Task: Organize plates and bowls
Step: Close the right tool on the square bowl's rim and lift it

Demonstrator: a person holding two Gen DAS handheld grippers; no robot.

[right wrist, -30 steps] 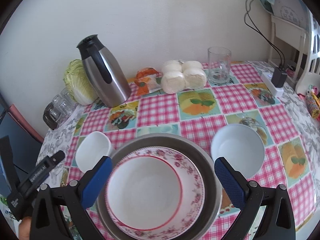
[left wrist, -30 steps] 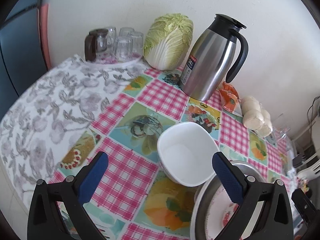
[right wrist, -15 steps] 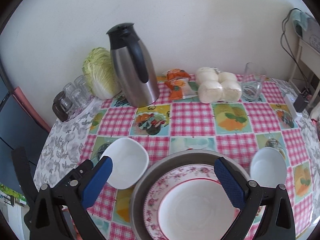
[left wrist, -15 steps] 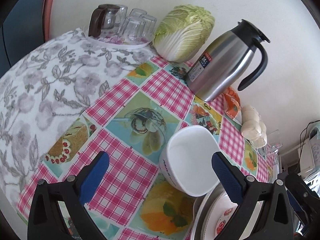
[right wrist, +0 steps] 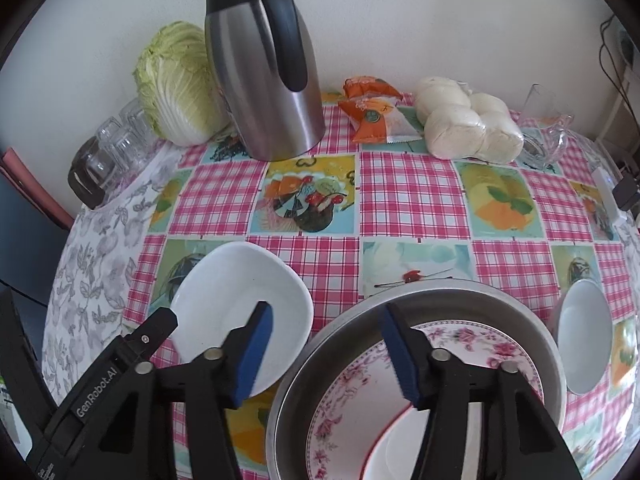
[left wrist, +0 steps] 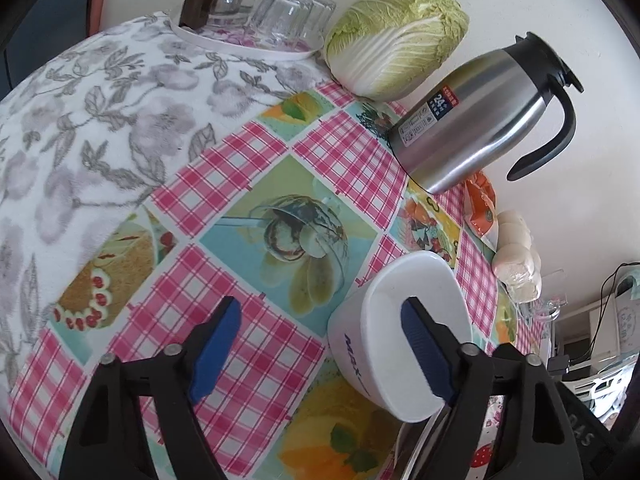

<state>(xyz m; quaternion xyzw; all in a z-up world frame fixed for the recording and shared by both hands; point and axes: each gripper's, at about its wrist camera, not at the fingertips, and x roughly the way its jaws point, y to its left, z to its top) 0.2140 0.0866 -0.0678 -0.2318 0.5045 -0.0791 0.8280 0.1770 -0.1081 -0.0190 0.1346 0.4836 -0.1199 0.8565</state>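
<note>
Evidently both claws have just been closing: left claw (left wrist: 320, 340) spread astride the square white bowl's (left wrist: 400, 332) wall for lifting, right claw (right wrist: 326, 344) gaping astride the metal basin's (right wrist: 440, 292) rim, neither pinching

"24" on flask (left wrist: 476, 112) label; "GenRobot.AI" on left tool (right wrist: 100, 392).

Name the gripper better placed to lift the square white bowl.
Left. The left gripper straddles the square white bowl's near wall, its jaws just closing; the right gripper spans the metal basin's rim.
</note>
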